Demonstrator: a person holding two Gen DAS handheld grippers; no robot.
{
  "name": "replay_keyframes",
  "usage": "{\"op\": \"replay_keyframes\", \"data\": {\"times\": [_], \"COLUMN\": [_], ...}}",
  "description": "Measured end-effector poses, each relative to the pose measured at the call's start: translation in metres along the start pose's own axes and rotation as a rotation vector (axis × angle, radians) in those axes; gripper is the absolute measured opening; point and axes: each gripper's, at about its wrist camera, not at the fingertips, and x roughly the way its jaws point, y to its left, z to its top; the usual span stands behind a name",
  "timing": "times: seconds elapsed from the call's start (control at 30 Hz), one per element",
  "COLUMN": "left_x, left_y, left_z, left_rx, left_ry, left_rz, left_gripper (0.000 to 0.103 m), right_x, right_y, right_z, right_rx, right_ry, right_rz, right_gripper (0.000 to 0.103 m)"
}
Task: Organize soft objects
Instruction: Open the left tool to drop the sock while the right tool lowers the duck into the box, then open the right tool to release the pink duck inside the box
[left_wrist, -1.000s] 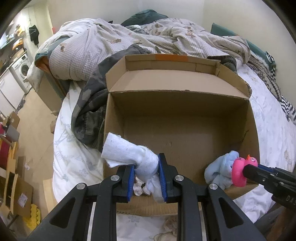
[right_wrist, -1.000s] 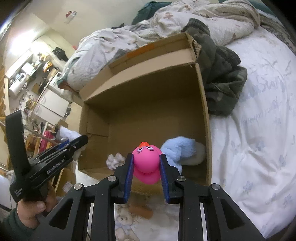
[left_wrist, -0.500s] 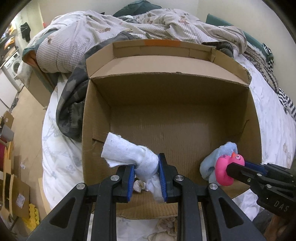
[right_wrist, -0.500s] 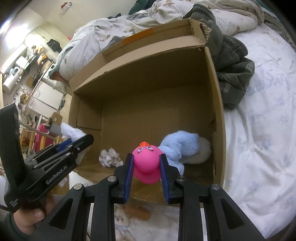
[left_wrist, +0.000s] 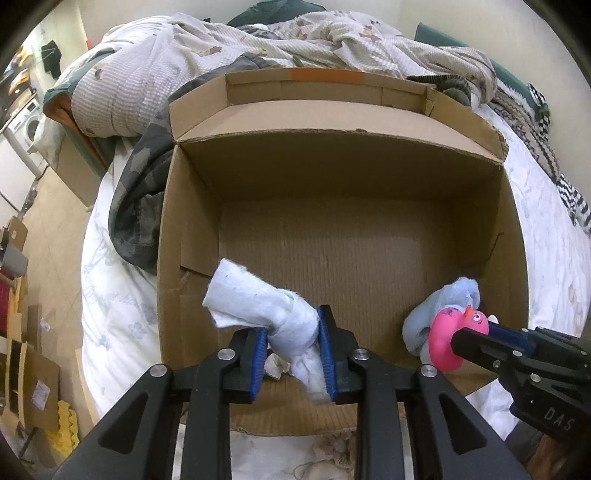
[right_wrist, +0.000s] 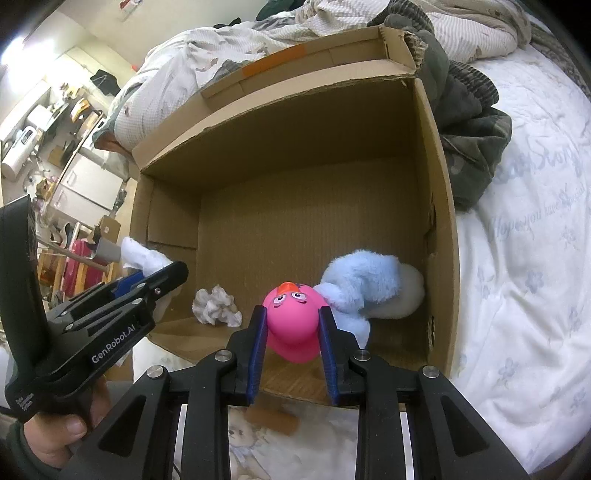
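My left gripper (left_wrist: 291, 350), its jaws opening, has a white cloth roll (left_wrist: 266, 314) between its pads over the cardboard box's (left_wrist: 332, 155) near wall; released here, the roll could snag there. My right gripper (right_wrist: 291, 339) pinches a pink rubber duck (right_wrist: 293, 317) just above the blue plush (right_wrist: 365, 284) in the box; dropped, it may bounce off.

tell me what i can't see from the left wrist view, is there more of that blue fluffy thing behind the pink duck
Observer: Yes, the light blue plush toy lies on the box floor with a white rounded end against the right wall of the brown cardboard box.
Operator: what's that scrap under my white cloth
Observer: A crumpled white paper ball, lying loose on the box floor.
Operator: duck gripped square
Observer: The round pink rubber duck faces up, pinched at both sides by the right gripper.
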Motion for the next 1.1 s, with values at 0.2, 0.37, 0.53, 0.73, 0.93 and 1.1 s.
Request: {"op": "replay_keyframes", "data": {"times": [0.2,0.37,0.53,0.73,0.93,1.1], "left_x": [-0.002,-0.004,-0.002,-0.001,-0.001,-0.001], "left_y": [-0.003,-0.004,-0.001,0.000,-0.001,-0.001], "left_z": [-0.002,-0.002,-0.002,-0.002,-0.002,-0.003], "left_rx": [0.004,0.010,-0.003,-0.011,-0.009,-0.011], "left_ry": [-0.005,-0.008,0.003,0.006,0.004,0.005], "left_rz": [-0.004,0.006,0.013,0.017,0.022,0.022], "left_gripper": [0.059,0.064,0.064,0.064,0.064,0.064], "right_x": [0.004,0.006,0.008,0.009,0.011,0.004], "right_y": [0.002,0.002,0.001,0.000,-0.005,-0.008], "right_z": [0.001,0.001,0.000,0.001,0.001,0.003], "right_rx": [0.001,0.003,0.004,0.003,0.037,0.063], "right_ry": [0.007,0.011,0.017,0.019,0.031,-0.006], "right_rz": [-0.006,-0.009,-0.006,-0.002,0.015,0.033], "right_gripper": [0.029,0.029,0.029,0.029,0.060,0.071]}}
